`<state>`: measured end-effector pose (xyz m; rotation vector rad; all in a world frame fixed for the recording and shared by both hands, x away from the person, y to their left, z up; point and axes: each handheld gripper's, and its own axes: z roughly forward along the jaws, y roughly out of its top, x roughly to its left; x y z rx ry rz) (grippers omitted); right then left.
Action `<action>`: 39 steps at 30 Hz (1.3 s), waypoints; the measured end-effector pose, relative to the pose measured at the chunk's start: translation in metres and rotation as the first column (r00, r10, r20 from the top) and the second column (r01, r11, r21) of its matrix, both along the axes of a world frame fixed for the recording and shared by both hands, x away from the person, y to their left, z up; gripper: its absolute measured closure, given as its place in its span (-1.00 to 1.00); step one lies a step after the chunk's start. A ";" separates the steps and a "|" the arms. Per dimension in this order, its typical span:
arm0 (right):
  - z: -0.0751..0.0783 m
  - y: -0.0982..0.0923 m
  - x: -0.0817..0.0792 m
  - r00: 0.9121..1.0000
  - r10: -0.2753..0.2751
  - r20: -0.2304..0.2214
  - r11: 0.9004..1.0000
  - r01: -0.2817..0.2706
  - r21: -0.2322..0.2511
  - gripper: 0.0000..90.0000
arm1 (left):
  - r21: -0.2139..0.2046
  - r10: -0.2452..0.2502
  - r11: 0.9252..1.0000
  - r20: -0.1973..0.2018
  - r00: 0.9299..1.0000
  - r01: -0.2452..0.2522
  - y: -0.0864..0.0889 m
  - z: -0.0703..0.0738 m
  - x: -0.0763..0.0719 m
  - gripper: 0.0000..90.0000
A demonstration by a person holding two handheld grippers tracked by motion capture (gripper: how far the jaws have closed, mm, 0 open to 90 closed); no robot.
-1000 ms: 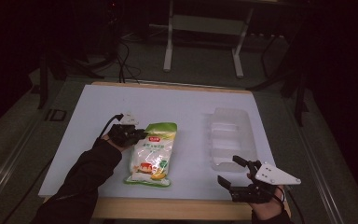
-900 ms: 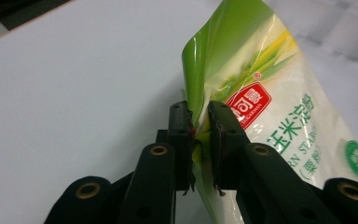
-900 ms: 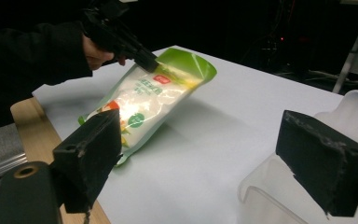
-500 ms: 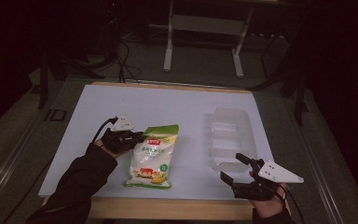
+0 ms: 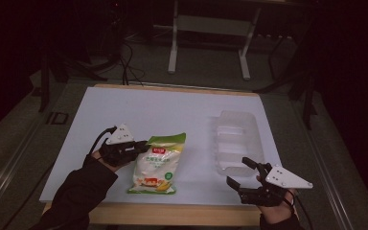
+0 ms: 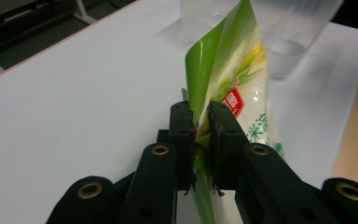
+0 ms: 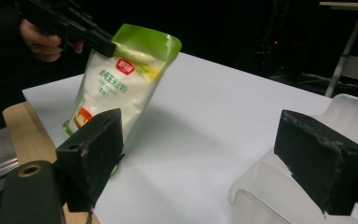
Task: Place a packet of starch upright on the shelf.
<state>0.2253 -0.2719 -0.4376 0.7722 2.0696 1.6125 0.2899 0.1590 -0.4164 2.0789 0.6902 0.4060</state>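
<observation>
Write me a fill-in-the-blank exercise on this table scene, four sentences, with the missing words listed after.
1. The left gripper is shut on the top edge of the ____ and white snack bag.
2. The bag's bottom end rests on the white ____, while its top is lifted.
3. The clear plastic container is ____ inside.
4. The right gripper has its jaws ____, with nothing between them.

Missing words: green; table; empty; open

Your pouch [image 5: 157, 163] is glossy printed plastic film, creased where the matt black plastic left tool [image 6: 200, 135] pinches it. Beside the pouch, the bin [image 5: 237, 143] looks like frosted translucent plastic. The bench [image 5: 172, 110] is smooth matt white, wood-edged.
</observation>
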 end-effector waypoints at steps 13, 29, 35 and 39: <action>0.005 0.001 0.001 0.999 0.028 -0.022 1.000 -0.028 -0.012 -0.50 | -0.061 -0.075 0.995 0.083 0.994 0.080 -0.014 0.037 -0.028 0.83; 0.045 0.020 0.027 0.995 0.095 0.022 0.995 -0.095 0.005 -0.49 | -0.192 -0.134 0.969 0.123 0.983 0.156 -0.047 0.072 -0.008 0.83; 0.047 0.034 0.054 0.992 0.125 -0.017 0.992 -0.125 0.004 -0.74 | -0.199 -0.158 0.963 0.125 0.979 0.181 -0.064 0.072 -0.005 0.83; 0.042 0.044 0.068 0.985 0.158 -0.070 0.987 -0.158 0.014 -0.77 | -0.203 -0.169 0.960 0.119 0.979 0.190 -0.073 0.073 -0.004 0.83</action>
